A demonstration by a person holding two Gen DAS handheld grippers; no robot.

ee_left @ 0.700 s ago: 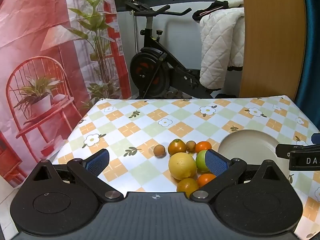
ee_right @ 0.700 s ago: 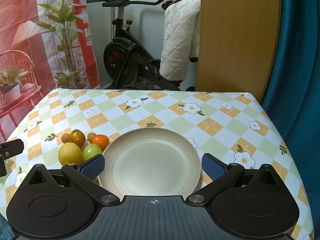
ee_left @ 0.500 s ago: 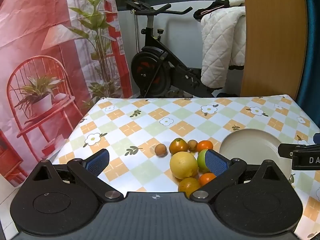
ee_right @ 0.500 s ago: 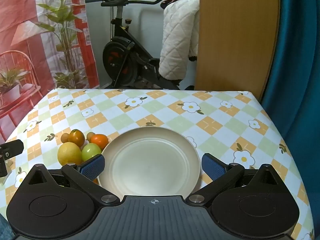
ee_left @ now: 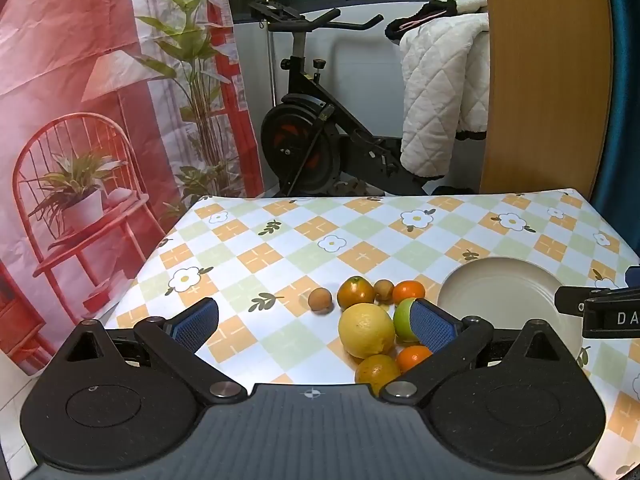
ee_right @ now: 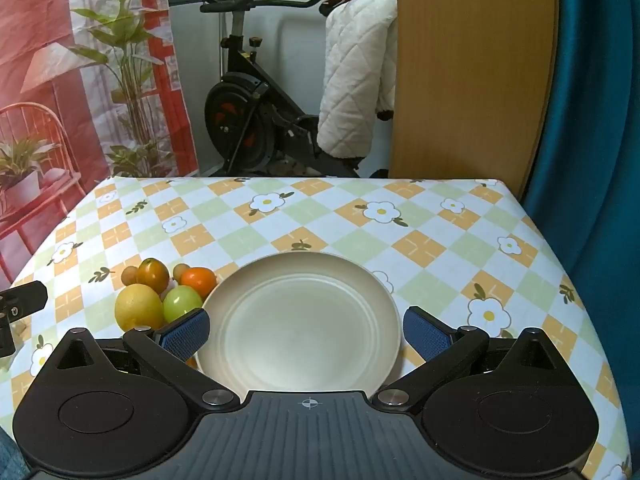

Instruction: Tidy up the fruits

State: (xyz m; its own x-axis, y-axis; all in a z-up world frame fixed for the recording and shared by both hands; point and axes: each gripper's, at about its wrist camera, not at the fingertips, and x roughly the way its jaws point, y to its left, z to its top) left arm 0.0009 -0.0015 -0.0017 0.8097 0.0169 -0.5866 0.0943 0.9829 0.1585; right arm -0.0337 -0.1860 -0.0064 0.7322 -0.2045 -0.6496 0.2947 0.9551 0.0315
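So we've got both grippers hanging over the checkered tablecloth [ee_right: 360, 236] with nothing in them: our left gripper [ee_left: 314, 322] has its jaws spread as wide as they go, and our right gripper [ee_right: 306, 330] is just as wide open above the empty cream plate [ee_right: 298, 320]. The fruits are all bunched up on the cloth just left of the plate: a big yellow lemon [ee_left: 366, 330], a green apple [ee_left: 402, 318], a reddish-orange tomato [ee_left: 355, 292], some small oranges [ee_left: 409, 292] and two little brown fruits [ee_left: 319, 299]. In the left view the apple sits partly behind our right-side finger pad [ee_left: 432, 326], not touching as far as we can tell.
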